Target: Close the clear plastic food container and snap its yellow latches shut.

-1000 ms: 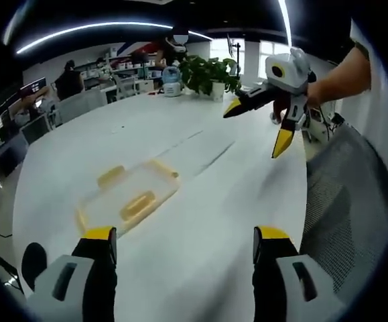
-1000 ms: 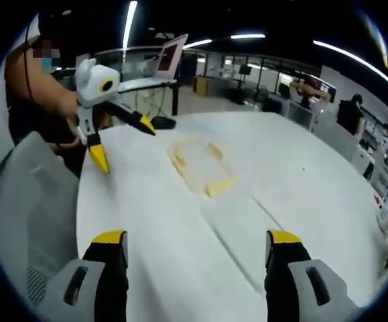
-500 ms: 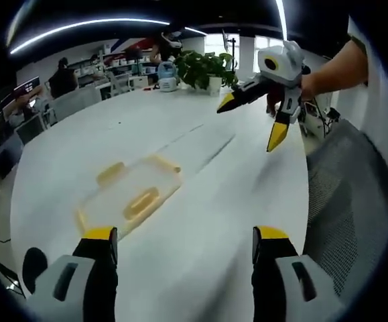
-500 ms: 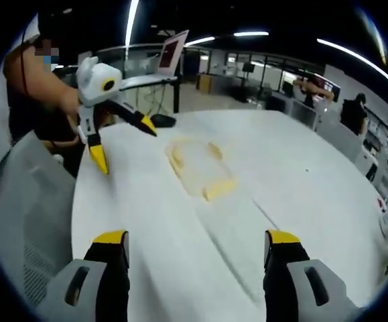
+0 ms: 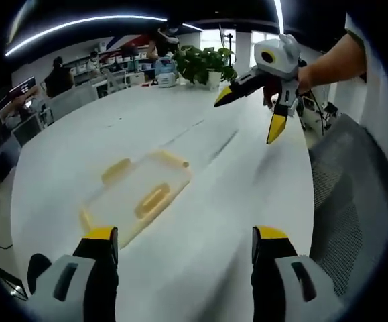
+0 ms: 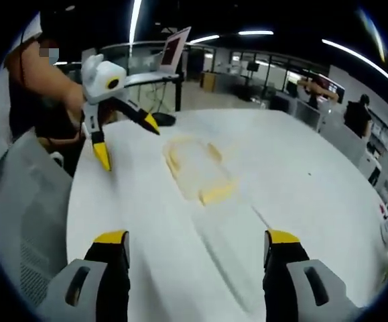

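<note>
Both grippers, left (image 5: 183, 245) and right (image 6: 197, 248), hover with fingers spread wide above the container (image 5: 137, 194) on the desk (image 5: 247, 181), and a one-sided press could skid it away.

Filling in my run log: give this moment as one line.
container: on table, untouched | left tongs: open, empty | right tongs: open, empty | latches: state unclear

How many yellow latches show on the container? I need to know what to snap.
4 in the left gripper view: far corner, far side, middle, near end. Blur may hide more.
</note>
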Demonstrator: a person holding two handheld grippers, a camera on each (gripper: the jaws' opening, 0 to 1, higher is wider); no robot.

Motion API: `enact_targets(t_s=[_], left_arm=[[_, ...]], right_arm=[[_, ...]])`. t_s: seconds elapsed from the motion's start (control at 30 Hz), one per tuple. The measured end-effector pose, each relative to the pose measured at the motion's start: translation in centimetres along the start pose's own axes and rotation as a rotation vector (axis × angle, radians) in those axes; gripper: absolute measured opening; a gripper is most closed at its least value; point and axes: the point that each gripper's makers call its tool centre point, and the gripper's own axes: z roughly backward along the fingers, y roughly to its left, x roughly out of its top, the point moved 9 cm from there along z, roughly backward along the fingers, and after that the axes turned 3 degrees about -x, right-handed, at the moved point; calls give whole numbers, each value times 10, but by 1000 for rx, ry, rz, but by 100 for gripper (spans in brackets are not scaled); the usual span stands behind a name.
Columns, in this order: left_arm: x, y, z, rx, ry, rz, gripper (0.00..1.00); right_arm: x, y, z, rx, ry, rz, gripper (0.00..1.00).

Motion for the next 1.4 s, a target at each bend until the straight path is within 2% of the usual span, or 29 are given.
enact_targets(t_s=[0.73,1.4], left_arm=[[4,31,-3,-11,19,-16,82],[-2,61,-8,-14,78,-60,81]], right_arm=[[12,-16,-22,30,16,45,81],[28,-27,-51,63,27,75,78]])
